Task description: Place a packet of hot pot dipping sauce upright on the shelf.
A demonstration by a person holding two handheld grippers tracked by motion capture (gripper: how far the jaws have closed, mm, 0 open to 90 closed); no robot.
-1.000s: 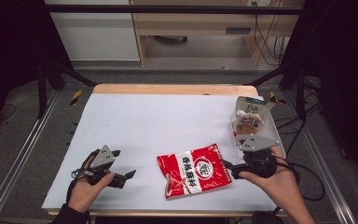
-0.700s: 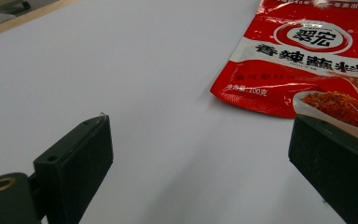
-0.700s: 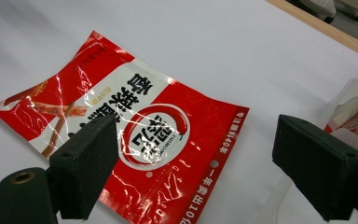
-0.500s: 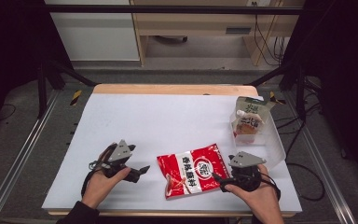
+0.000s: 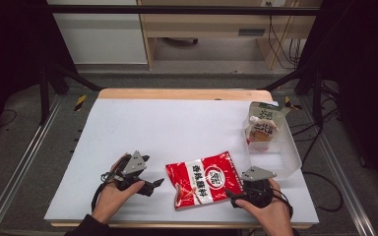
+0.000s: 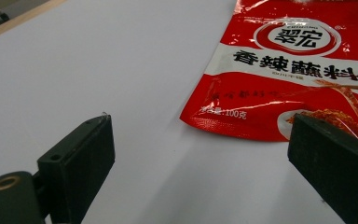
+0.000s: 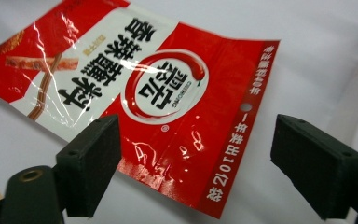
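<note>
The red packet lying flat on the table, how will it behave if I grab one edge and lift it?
The red packet is a thin, glossy, creased film pouch, so it will probably sag and bend rather than stay stiff. Its shiny surface may slip between the pads. It lies nearly flat on the table, so it is likely light, and its edge may be hard to get under.

A lab-like recording bay: white-topped table [image 5: 177,123] framed by metal rails [image 5: 24,162], black curtains [image 5: 10,49], loose cables [image 5: 325,128].

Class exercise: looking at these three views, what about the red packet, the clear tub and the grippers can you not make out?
- Red packet: underside hidden against the table in the high view; a corner is covered by the left gripper jaw in its own view.
- Clear tub: its cartons' print is too small in the high view.
- Right gripper: jaws hidden under its plate in the high view.
</note>
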